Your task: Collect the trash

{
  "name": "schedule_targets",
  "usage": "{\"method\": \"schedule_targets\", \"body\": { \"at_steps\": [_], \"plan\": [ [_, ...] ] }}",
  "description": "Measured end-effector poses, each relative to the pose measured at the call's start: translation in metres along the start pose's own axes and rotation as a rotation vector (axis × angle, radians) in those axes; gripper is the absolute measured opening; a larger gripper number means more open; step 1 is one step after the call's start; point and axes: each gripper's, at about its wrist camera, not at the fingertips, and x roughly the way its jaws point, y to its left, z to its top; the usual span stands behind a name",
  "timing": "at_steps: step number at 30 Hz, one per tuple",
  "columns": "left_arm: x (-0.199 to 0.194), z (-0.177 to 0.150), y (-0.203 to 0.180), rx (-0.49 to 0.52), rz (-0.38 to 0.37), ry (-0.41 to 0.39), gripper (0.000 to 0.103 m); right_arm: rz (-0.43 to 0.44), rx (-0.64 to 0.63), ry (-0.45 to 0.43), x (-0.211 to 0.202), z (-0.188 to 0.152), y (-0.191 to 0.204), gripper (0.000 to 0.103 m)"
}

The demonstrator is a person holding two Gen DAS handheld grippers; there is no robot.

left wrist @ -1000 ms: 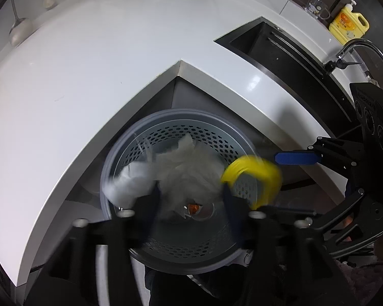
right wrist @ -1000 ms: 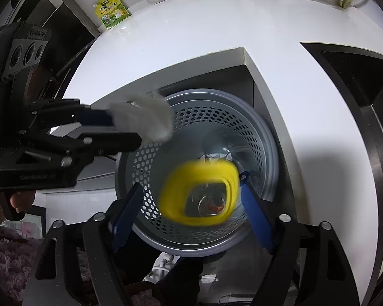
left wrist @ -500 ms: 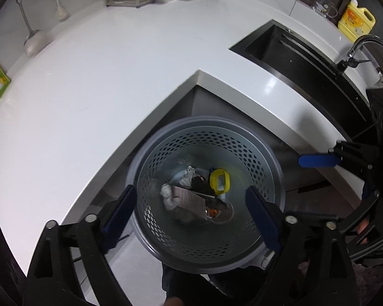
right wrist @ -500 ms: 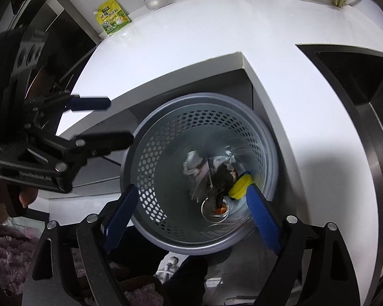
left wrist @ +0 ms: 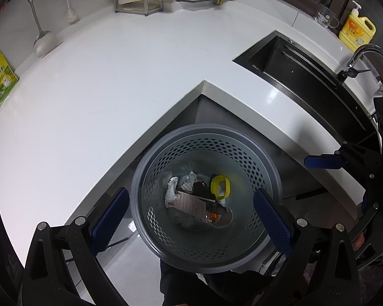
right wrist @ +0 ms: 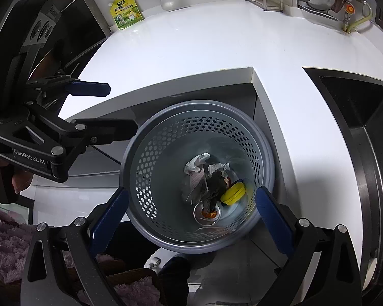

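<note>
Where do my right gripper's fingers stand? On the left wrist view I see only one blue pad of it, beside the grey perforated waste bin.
Observer: The right gripper is open and empty, its pads spread across the near rim of the grey perforated waste bin.
Operator: Anything stuck to my left gripper?
Observer: No. Seen side-on, the left gripper is open and bare, beside the bin's rim.
Operator: And the yellow plastic ring?
Observer: The yellow plastic ring lies tilted at the bottom, against the bin's wall.

I count one gray bin (left wrist: pixel 206 137), two white tissue wads (left wrist: pixel 171 191), one yellow ring (left wrist: pixel 220 187), and one paper card (left wrist: pixel 191 204).
</note>
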Motion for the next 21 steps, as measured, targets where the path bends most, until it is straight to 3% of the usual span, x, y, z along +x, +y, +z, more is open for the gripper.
{"method": "schedule_targets", "body": {
  "at_steps": [21],
  "plan": [
    [-0.0048,-0.0011,-0.0033,-0.002,-0.009,-0.029,0.096,-0.001,0.018,0.006,0.0003,-0.0053,-0.0011,0.094]
  ]
}}
